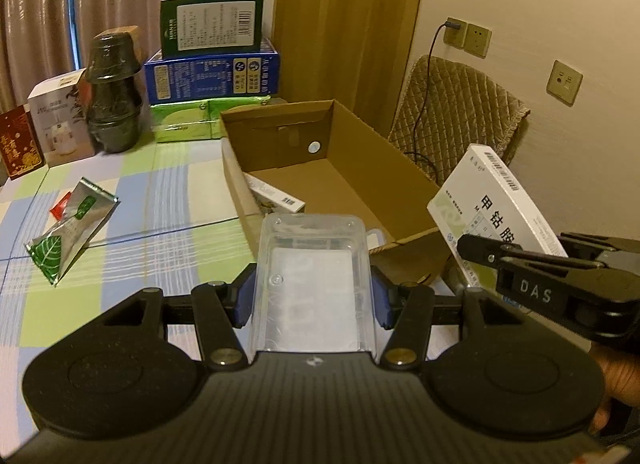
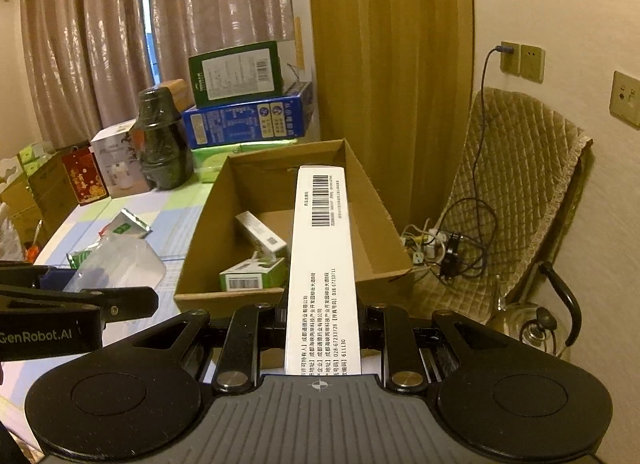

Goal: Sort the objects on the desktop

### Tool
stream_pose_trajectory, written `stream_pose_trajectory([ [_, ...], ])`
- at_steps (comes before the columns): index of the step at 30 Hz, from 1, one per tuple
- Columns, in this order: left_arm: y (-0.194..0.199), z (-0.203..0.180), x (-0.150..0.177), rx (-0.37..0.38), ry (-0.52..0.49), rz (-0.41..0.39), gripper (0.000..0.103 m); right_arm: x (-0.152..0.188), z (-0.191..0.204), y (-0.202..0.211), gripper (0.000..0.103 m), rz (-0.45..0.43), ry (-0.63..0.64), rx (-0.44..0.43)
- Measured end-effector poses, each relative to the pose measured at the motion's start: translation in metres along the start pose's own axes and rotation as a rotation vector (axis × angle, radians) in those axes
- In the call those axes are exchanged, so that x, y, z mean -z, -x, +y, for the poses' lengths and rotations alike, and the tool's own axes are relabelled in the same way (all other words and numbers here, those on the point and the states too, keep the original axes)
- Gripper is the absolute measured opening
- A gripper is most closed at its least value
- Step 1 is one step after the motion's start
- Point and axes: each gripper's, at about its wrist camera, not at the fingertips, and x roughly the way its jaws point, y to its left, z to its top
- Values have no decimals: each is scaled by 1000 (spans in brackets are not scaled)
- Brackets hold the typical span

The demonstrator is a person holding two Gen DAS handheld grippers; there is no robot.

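The clear plastic tray (image 1: 314, 276) sits pinched between the blue pads of the left gripper (image 1: 314, 296), held above the checked desk (image 1: 168, 200) just short of the cardboard box (image 1: 340, 180). At about three o'clock of it, the right gripper (image 2: 322, 328) clamps its jaws on a white medicine box (image 2: 322, 264) (barcode side up in its own camera), which reaches out over the near edge of the cardboard box. Inside that box lie two smaller medicine cartons (image 2: 256, 260). At nine o'clock of the tray, a silver foil sachet (image 1: 72, 232) with a green leaf print rests on the desk. Beyond, around eleven o'clock, a dark jar (image 1: 114, 92) stands beside a stack of blue and green boxes (image 1: 212, 72).
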Motion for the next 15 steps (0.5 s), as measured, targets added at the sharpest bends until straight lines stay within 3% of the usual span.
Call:
stream_pose_trajectory([
  [15,-22,-11,-21,22,-15,1,51,-14,-15,-19,20,3,16,5],
])
